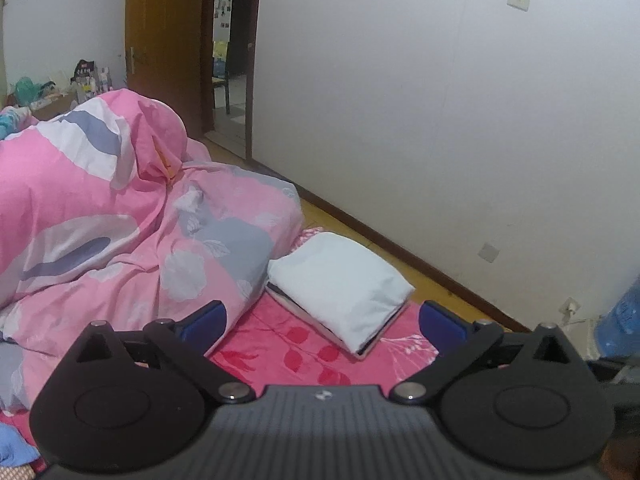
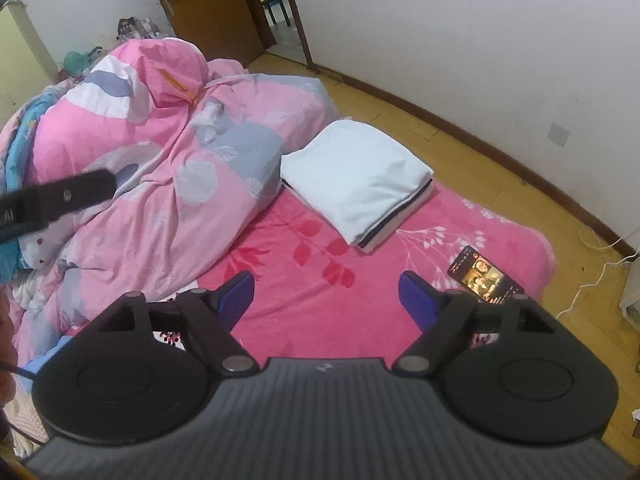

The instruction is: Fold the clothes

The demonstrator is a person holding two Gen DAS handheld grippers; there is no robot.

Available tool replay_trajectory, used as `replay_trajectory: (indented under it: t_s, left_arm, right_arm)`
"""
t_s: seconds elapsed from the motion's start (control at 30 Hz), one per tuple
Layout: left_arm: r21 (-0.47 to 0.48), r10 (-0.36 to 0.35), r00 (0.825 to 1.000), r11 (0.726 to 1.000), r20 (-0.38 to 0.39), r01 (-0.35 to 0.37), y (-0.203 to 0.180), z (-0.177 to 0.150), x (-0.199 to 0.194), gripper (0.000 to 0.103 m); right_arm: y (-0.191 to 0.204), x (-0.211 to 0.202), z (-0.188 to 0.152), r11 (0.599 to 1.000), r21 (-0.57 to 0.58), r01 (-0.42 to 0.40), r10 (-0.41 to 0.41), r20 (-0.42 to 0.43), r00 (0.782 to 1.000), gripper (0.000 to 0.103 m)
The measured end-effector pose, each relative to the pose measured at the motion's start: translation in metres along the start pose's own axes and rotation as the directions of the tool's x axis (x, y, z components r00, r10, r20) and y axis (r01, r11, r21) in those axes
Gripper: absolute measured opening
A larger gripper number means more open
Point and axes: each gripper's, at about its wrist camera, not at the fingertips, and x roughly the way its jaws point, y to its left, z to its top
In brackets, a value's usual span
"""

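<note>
Readable text: almost none. Phone (image 2: 485, 279) screen is lit with small pictures and tiny characters, too small to read. Dark bag (image 1: 84, 73) on the far cluttered surface has white print, blurred, unreadable. Small pale logo on each gripper body, not legible. Black bar (image 2: 60, 196) entering the right wrist view from the left edge shows part of white lettering, cut off by the frame.

Left gripper (image 1: 322, 322): blue-padded fingers spread wide, nothing between them, above the pink floral bed sheet (image 1: 280, 344). Right gripper (image 2: 327, 294): fingers also spread wide, empty, over the same sheet.

Folded clothes stack (image 2: 356, 178): white garment on top, dark and pale layers showing only at the near edges, lies on the bed just beside the heaped pink quilt (image 2: 168, 168), near the bed's wall-side edge. What the lower layers are cannot be told.

Phone lies face up on the sheet near the right gripper's right finger, its lower end hidden behind that finger. Blue cloth (image 1: 16, 446) at the bottom left corner is cut off. Open doorway (image 1: 230, 48) beyond the quilt, room behind dim. White cable (image 2: 600, 268) on the wooden floor, ends out of frame.
</note>
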Motion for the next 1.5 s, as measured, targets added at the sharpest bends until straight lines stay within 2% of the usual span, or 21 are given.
replay_trajectory:
  t_s: [0.1,0.27,0.33,0.4,0.53,0.6,0.73,0.93,1.3,1.4,1.5]
  left_arm:
    - [-0.023,-0.010,1.000,1.000,-0.005,0.010,0.000,0.003,-0.011,0.103]
    - [-0.016,0.008,0.998,1.000,-0.059,-0.009,-0.001,0.006,-0.017,0.103]
    - [-0.037,-0.039,0.995,0.999,-0.087,0.036,0.001,0.006,-0.019,0.103]
    - [-0.059,-0.055,0.994,0.997,-0.094,0.049,0.004,0.005,-0.022,0.103]
    - [-0.029,-0.008,0.995,1.000,-0.095,0.006,0.001,0.005,-0.025,0.103]
    - [-0.014,0.015,0.995,1.000,-0.094,-0.016,-0.001,0.005,-0.026,0.103]
    - [0.018,0.039,0.993,0.999,-0.113,-0.037,-0.004,0.003,-0.025,0.101]
    - [-0.013,0.053,0.991,0.998,-0.122,-0.055,-0.004,-0.001,-0.022,0.101]
    - [0.010,0.120,0.987,0.993,-0.107,-0.120,-0.005,-0.003,-0.018,0.101]
    - [0.036,0.131,0.987,0.991,-0.090,-0.129,-0.007,-0.005,-0.019,0.102]
    - [0.019,0.127,0.988,0.992,-0.082,-0.126,-0.006,-0.006,-0.022,0.103]
  right_arm:
    - [0.013,-0.012,-0.006,0.999,-0.008,0.039,-0.039,0.021,0.999,0.081]
    - [0.027,-0.028,-0.012,0.993,-0.020,0.120,-0.119,0.047,0.992,0.086]
    - [0.032,-0.033,-0.012,0.988,-0.026,0.152,-0.150,0.058,0.987,0.088]
    - [0.035,-0.038,-0.011,0.984,-0.023,0.176,-0.174,0.073,0.982,0.089]
    - [0.040,-0.048,-0.009,0.976,-0.001,0.218,-0.216,0.110,0.970,0.091]
    - [0.042,-0.051,-0.010,0.970,0.021,0.243,-0.243,0.125,0.962,0.097]
    - [0.043,-0.050,-0.013,0.955,0.055,0.291,-0.296,0.121,0.948,0.098]
    - [0.046,-0.050,-0.015,0.956,0.025,0.293,-0.294,0.144,0.945,0.102]
    - [0.051,-0.042,-0.012,0.953,0.003,0.303,-0.300,0.154,0.941,0.102]
    - [0.052,-0.040,-0.011,0.952,-0.003,0.306,-0.301,0.156,0.941,0.102]
    - [0.053,-0.037,-0.011,0.953,-0.009,0.303,-0.299,0.138,0.944,0.102]
